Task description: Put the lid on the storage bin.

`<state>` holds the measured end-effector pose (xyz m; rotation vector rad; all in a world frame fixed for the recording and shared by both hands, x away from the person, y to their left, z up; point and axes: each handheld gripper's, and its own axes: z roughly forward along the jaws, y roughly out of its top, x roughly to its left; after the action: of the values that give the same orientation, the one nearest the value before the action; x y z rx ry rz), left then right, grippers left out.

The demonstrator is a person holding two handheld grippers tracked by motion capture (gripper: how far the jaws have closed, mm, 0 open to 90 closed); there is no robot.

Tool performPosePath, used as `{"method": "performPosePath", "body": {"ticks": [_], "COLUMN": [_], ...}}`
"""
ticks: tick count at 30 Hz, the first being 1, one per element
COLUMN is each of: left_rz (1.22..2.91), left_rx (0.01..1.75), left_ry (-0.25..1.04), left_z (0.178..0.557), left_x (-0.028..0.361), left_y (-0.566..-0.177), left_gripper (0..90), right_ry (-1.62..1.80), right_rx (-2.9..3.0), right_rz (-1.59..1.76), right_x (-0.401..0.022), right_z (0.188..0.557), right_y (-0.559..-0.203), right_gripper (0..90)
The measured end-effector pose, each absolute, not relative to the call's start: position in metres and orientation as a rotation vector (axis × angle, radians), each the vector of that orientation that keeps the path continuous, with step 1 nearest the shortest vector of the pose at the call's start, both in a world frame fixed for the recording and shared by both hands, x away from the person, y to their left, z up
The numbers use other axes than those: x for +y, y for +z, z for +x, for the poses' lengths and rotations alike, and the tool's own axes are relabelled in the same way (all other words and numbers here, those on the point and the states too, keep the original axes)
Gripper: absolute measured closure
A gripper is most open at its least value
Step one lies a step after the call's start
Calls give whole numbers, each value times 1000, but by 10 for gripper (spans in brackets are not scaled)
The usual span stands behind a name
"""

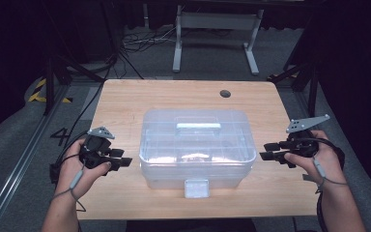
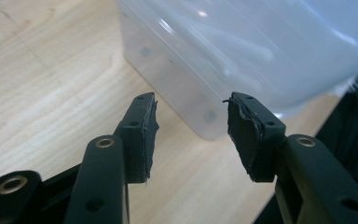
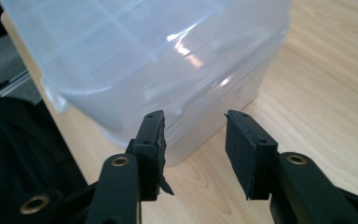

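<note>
Clear plastic storage box (image 1: 197, 147), lid on, sits mid-worktop (image 1: 125, 101), latch on its near side. Left claw (image 1: 121, 162) just beside the box's left wall, released, nothing between the pads (image 2: 145, 135), not touching. Right claw (image 1: 266, 151) just beside the box's right wall, also released, empty, clear of the plastic.

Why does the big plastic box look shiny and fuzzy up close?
In the right gripper view, white glare streaks sit on the plastic box; in the left gripper view the box is soft and blurred near its top, while the hand-held gripper pads look sharp; in the high view the room behind the table is dark.
</note>
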<state>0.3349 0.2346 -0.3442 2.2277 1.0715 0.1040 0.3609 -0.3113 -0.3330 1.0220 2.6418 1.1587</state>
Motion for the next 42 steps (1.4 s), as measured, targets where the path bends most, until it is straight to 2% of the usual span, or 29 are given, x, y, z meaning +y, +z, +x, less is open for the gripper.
{"method": "performPosePath", "body": {"ticks": [7,18,21,37,42], "left_rz": [2144,2042,2051,2098,2150], "left_rx": [1148,1231,1231,1240,1238], "left_ry": [165,282,286,372,398], "left_z": [346,362,367,387,390], "left_x": [247,262,265,275,274], "left_y": [-351,-364,-370,-403,-413], "left_gripper": [499,465,466,333,323], "right_ry": [1211,1225,1210,1127,1136], "right_rx": [2514,2370,2361,2390,2375], "right_rz": [1111,1248,1256,1249,1259], "right_x": [-332,-359,-361,-359,-361], "right_z": [370,385,392,422,427], "right_y": [-338,-358,-367,-422,-436], "right_gripper": [493,459,437,386,370]}}
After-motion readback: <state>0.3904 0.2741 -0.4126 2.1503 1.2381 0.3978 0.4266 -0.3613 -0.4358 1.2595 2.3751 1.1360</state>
